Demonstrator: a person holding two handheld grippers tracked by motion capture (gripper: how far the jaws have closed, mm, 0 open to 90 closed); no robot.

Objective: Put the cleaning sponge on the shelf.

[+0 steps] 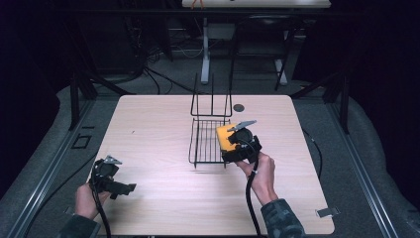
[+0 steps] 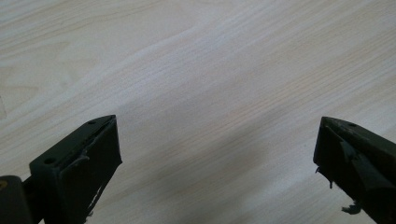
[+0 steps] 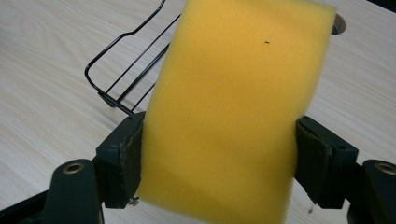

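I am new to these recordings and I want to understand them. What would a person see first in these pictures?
First comes the bright yellow sponge, clamped between the jaws of the right tool at the right edge of the black wire rack in the middle of the table. Next is the rack itself, with its tall upright back. The left tool is open and holds nothing, near the table's front left corner.

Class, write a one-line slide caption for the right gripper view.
Right claw clamps a yellow sponge beside a black wire rack.

Overhead view; two close gripper views
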